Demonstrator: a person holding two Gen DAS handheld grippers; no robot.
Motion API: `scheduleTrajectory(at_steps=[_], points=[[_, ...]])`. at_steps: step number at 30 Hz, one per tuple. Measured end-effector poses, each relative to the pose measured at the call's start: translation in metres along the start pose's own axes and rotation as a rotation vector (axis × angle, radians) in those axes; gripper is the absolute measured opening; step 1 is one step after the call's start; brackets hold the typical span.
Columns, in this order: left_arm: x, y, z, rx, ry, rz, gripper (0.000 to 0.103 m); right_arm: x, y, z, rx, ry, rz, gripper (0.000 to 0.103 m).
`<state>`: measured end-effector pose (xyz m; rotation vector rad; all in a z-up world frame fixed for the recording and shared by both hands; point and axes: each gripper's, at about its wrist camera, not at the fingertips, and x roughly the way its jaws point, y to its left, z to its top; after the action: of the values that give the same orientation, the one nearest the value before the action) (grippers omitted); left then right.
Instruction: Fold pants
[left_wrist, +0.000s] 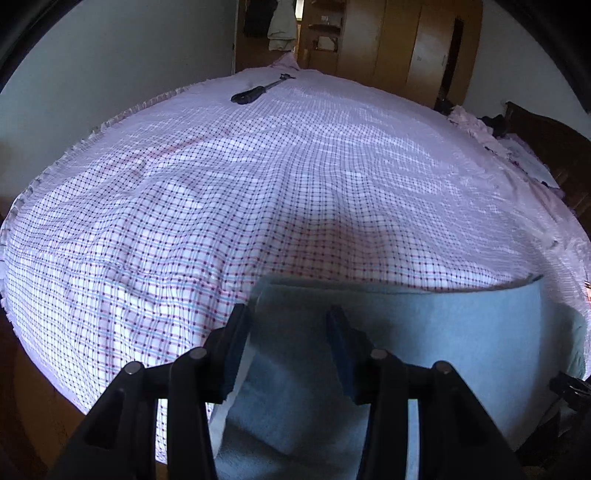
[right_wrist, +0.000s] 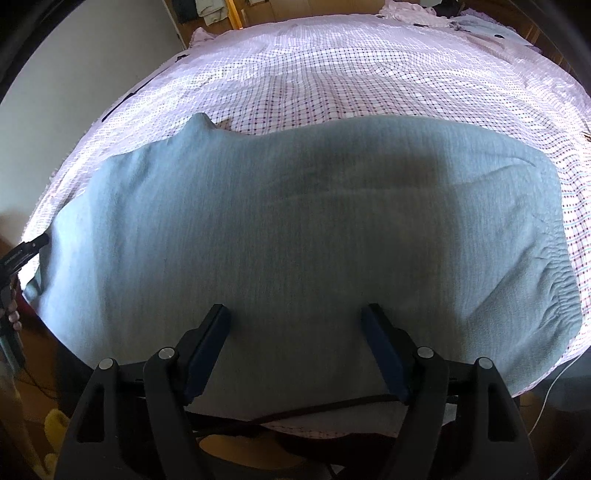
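Light blue-grey pants (right_wrist: 295, 229) lie flat across the near part of a bed with a pink checked cover (right_wrist: 351, 74). Their elastic waistband (right_wrist: 554, 280) is at the right, and a leg end sticks up at the far left. In the left wrist view the pants (left_wrist: 443, 332) fill the lower right. My left gripper (left_wrist: 288, 314) is open, with its fingers hovering over the left end of the pants. My right gripper (right_wrist: 295, 314) is open over the near edge of the pants, holding nothing. The left gripper's tip (right_wrist: 26, 251) shows at the left edge of the right wrist view.
A black tool (left_wrist: 258, 90) lies at the far end of the bed (left_wrist: 221, 184). Crumpled pink bedding and clothes (left_wrist: 491, 133) sit at the far right by a dark headboard. Wooden wardrobes (left_wrist: 406, 40) stand beyond. A dark cable (right_wrist: 314, 406) runs along the near bed edge.
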<state>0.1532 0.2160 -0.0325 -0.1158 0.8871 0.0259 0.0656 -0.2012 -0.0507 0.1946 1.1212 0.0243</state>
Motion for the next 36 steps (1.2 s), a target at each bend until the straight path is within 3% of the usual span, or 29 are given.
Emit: scheduleTrajectory(at_steps=[4,5,6,7,13,17,22,25,31,36], points=[[0.004,0.002,-0.001,0.014,-0.002,-0.030,0.042,0.000,0.001,0.000,-0.006,-0.001,-0.008,0.070],[0.005,0.002,0.000,0.012,-0.005,-0.033,0.036,0.000,0.001,-0.001,-0.006,-0.001,-0.008,0.070],[0.006,0.003,-0.001,0.007,-0.008,-0.049,0.014,0.000,0.001,-0.001,-0.005,-0.002,-0.007,0.070],[0.007,0.004,0.000,0.002,-0.006,-0.054,0.003,0.000,0.000,-0.001,-0.005,-0.002,-0.006,0.070],[-0.017,0.009,0.010,-0.027,-0.114,-0.009,0.002,-0.006,-0.003,0.000,-0.005,-0.010,0.007,0.069],[0.009,0.021,0.016,-0.054,-0.042,-0.014,0.002,-0.024,-0.012,0.014,0.011,-0.085,0.034,0.065],[0.023,0.015,0.011,-0.036,-0.028,0.023,0.003,-0.028,-0.030,0.044,-0.007,-0.130,-0.028,0.065],[0.021,0.014,0.014,-0.024,-0.018,0.045,0.013,-0.010,-0.057,0.064,0.052,-0.105,-0.042,0.065],[-0.019,0.017,0.008,-0.033,-0.053,0.078,0.017,0.003,-0.082,0.079,0.136,-0.123,-0.013,0.065],[-0.050,0.011,-0.011,-0.042,-0.057,0.014,0.025,-0.021,-0.083,0.062,0.141,-0.143,0.007,0.064]])
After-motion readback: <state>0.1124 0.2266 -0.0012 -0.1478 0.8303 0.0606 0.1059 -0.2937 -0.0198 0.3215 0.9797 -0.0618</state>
